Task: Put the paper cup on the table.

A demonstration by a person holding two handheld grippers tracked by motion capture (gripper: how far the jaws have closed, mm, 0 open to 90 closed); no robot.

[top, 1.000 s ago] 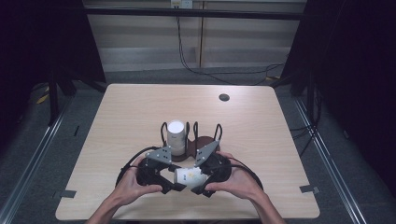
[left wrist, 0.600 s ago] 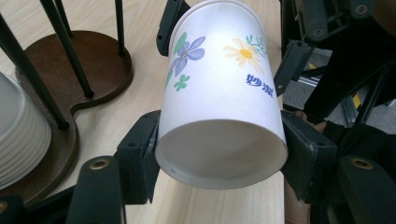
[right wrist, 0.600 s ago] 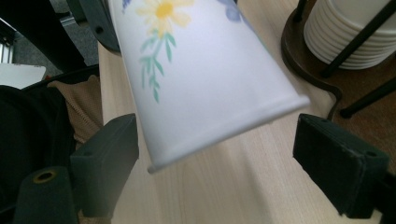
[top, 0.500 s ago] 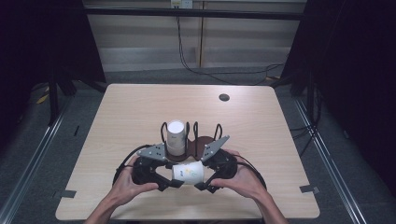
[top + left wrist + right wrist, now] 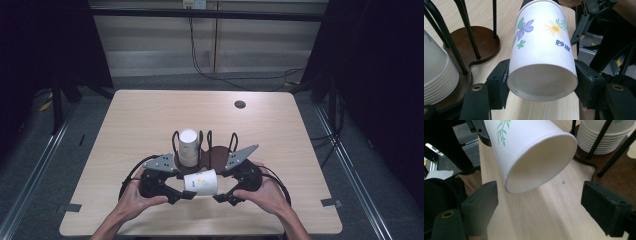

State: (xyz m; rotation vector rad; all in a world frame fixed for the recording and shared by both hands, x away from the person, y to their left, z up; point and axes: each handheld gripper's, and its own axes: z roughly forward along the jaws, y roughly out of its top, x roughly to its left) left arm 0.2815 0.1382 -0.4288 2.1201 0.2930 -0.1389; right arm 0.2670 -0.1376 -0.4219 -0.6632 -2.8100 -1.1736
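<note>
Sideways between the two tools, the paper cup [image 5: 201, 182] is clamped near its base by the left tool [image 5: 186, 194]. Its open mouth faces the right tool [image 5: 218, 198], whose jaws stand wide, untouched. Both hover over the desk [image 5: 140, 115], just before the cup holder [image 5: 212, 150].

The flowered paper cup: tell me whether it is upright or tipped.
Tipped. The paper cup lies on its side off the table, clamped near its base by the left gripper, with its open mouth toward the right gripper.
</note>
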